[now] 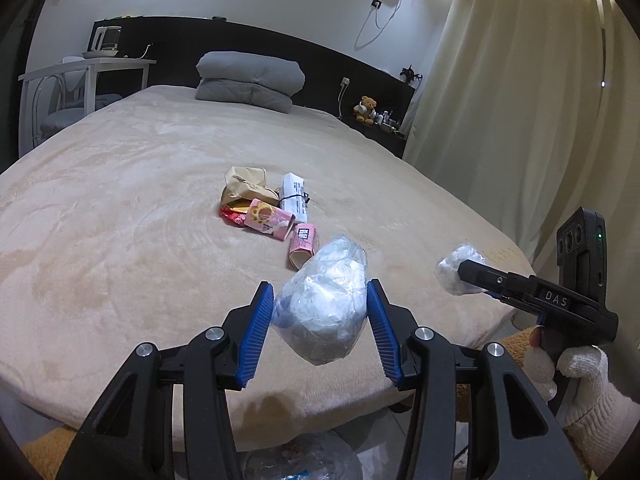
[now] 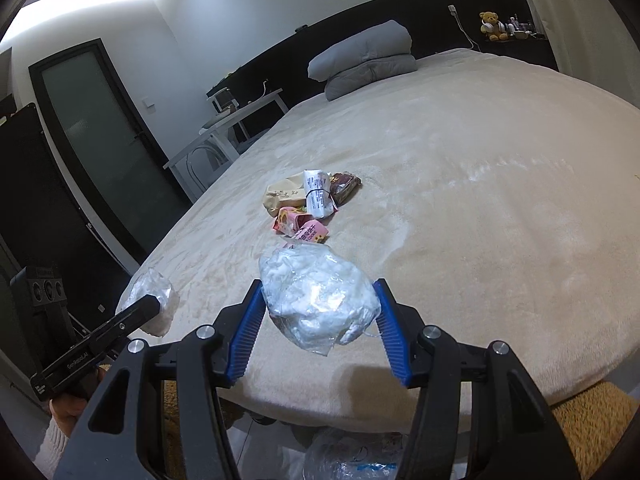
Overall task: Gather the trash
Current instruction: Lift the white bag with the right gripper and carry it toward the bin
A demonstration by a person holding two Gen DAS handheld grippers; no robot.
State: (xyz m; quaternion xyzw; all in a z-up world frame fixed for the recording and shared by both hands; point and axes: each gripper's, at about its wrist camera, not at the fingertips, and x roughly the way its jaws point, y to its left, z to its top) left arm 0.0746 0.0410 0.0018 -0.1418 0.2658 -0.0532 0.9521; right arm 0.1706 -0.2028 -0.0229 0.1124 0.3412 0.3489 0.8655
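Note:
My left gripper (image 1: 320,304) is shut on a crumpled clear plastic bag (image 1: 324,304), held over the bed's near edge. My right gripper (image 2: 320,300) is shut on a second crumpled clear plastic bag (image 2: 320,300). Each shows in the other's view: the right gripper (image 1: 460,276) with its bag (image 1: 452,268), the left gripper (image 2: 154,304) with its bag (image 2: 150,292). A pile of wrappers lies mid-bed: pink packets (image 1: 268,218), a tan paper bag (image 1: 244,186), a white packet (image 1: 294,196), a red wrapper (image 1: 232,214). The pile also shows in the right wrist view (image 2: 308,204).
The beige bed (image 1: 120,220) fills both views, with grey folded pillows (image 1: 248,80) at the dark headboard. A clear bag (image 1: 296,460) lies on the floor below the bed edge. A white table and chair (image 1: 80,80) stand left, curtains (image 1: 520,100) right, a door (image 2: 92,132) left.

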